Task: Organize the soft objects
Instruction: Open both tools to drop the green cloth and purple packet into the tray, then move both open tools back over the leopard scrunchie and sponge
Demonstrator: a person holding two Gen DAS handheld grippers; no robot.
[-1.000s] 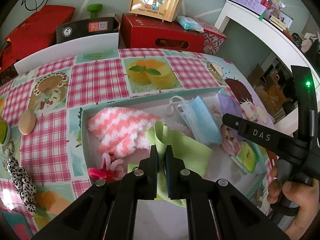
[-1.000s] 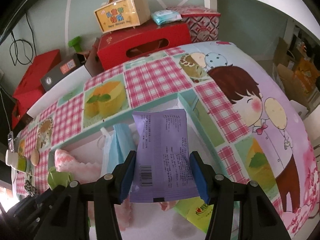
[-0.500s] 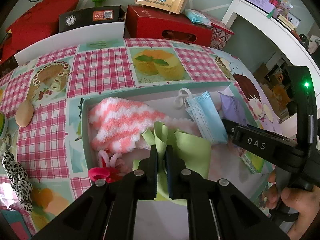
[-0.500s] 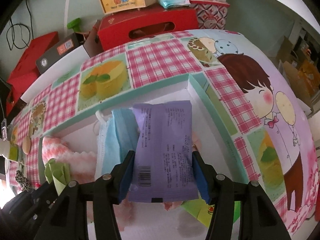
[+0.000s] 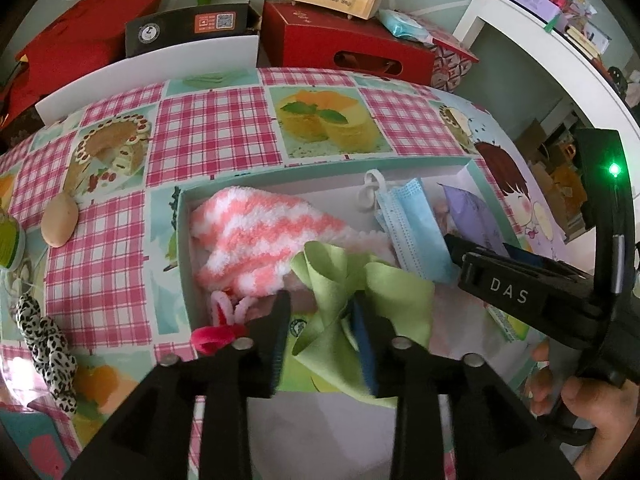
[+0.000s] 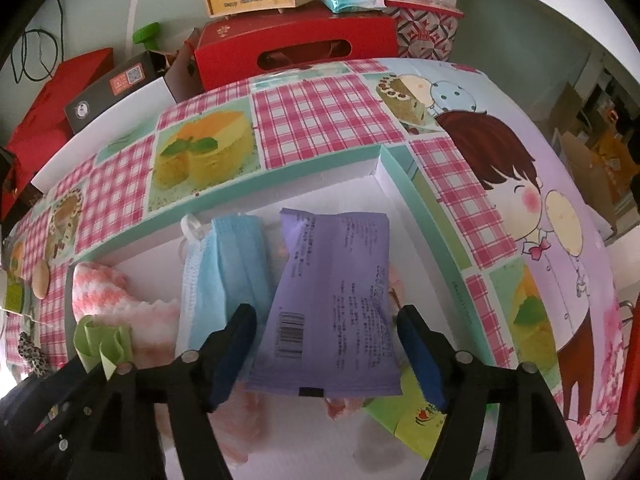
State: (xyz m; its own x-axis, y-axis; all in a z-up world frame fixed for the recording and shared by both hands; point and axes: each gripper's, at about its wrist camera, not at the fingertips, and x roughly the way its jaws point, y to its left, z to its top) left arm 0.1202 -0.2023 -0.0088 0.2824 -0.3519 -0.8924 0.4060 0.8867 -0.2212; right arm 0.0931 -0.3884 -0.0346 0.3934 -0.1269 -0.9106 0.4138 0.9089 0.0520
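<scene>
Green cloth (image 5: 362,312) stands bunched between the jaws of the left gripper (image 5: 320,344), which are opening; one fold seems to lie against the blue pad, so it may drag out of the box (image 5: 280,172) if that hand lifts before the pads clear. Its upright folds could also spring open and spill over the near box wall. The right gripper (image 6: 324,352) is opening too, its jaws already off both sides of the purple packet (image 6: 332,300), which lies in the box's far right corner, partly on the blue masks (image 6: 236,276). Resting tilted on that soft pile, the packet could slide toward the green packet (image 6: 416,416) below it. The striped sock (image 5: 260,244) fills the box's left end. A leopard scrunchie (image 5: 46,344) by the desk's left edge is not yet stored. The two grippers sit near each other and could collide on withdrawal.
</scene>
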